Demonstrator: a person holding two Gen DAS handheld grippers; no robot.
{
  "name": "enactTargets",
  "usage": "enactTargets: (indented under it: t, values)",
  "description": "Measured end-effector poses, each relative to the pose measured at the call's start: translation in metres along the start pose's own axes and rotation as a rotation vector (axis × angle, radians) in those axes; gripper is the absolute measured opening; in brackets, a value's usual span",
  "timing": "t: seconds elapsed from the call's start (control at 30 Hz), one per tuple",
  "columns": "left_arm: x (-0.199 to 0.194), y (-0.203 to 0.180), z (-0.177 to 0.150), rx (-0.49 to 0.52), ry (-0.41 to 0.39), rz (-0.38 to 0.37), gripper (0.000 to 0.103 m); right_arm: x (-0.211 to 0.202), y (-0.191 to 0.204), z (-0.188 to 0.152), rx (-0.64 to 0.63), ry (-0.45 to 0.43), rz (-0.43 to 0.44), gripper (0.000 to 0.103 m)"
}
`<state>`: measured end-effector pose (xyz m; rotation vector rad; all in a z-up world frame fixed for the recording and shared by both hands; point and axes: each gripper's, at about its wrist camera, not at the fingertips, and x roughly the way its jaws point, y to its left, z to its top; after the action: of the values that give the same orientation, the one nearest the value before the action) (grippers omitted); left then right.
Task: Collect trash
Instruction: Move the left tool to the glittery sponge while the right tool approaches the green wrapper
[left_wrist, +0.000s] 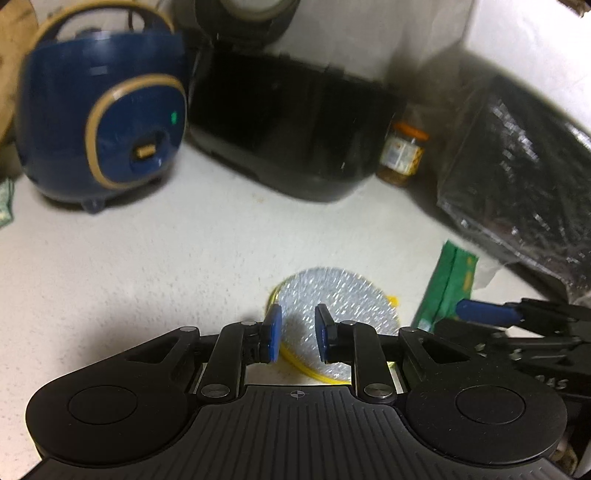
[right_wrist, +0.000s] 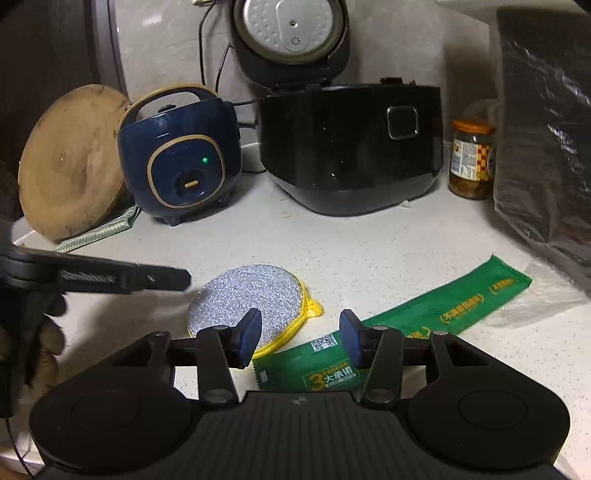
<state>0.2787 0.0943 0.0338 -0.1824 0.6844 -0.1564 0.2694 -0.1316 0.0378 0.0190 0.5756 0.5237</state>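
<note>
Fingers of my right gripper (right_wrist: 298, 341) stand apart with nothing pinched, poised over the near end of the green wrapper (right_wrist: 399, 328), which lies flat on the pale speckled counter (right_wrist: 369, 251). That wrapper is a long, narrow sachet with a zigzag-cut end, running diagonally away to the right; it carries a white QR square, a big yellow "3" beside white Chinese characters, and yellow lettering further along that I cannot read. Just left of it, touching its near end, sits a round silver scouring pad (right_wrist: 247, 299) edged in yellow. My left gripper (left_wrist: 297, 332) hovers over that pad, its jaws also parted and empty. Farther back stand a navy rice cooker (right_wrist: 181, 162) with a green light, a black cooker (right_wrist: 351, 147) with its lid up, and a jar (right_wrist: 471, 162) with an orange lid and checked label.
</note>
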Motion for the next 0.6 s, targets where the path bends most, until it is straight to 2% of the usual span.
enactTargets:
  t: [0.17, 0.27, 0.43, 0.5, 0.6]
  values:
    - [0.013, -0.004, -0.008, 0.022, 0.041, -0.019, 0.023, 0.014, -0.009, -0.005, 0.037, 0.032, -0.006, 0.047]
    - [0.011, -0.009, -0.013, 0.035, 0.056, -0.056, 0.023, 0.02, -0.011, -0.01, 0.044, 0.051, -0.01, 0.047]
    - [0.008, -0.019, -0.021, 0.036, 0.125, -0.134, 0.023, 0.018, -0.006, -0.012, 0.032, 0.038, -0.005, 0.047]
    - [0.002, -0.02, -0.022, 0.037, 0.116, -0.162, 0.023, 0.018, -0.003, -0.012, 0.03, 0.039, -0.011, 0.047]
    - [-0.009, -0.015, -0.016, 0.023, 0.058, -0.15, 0.023, 0.013, -0.001, -0.012, 0.027, 0.022, -0.016, 0.047]
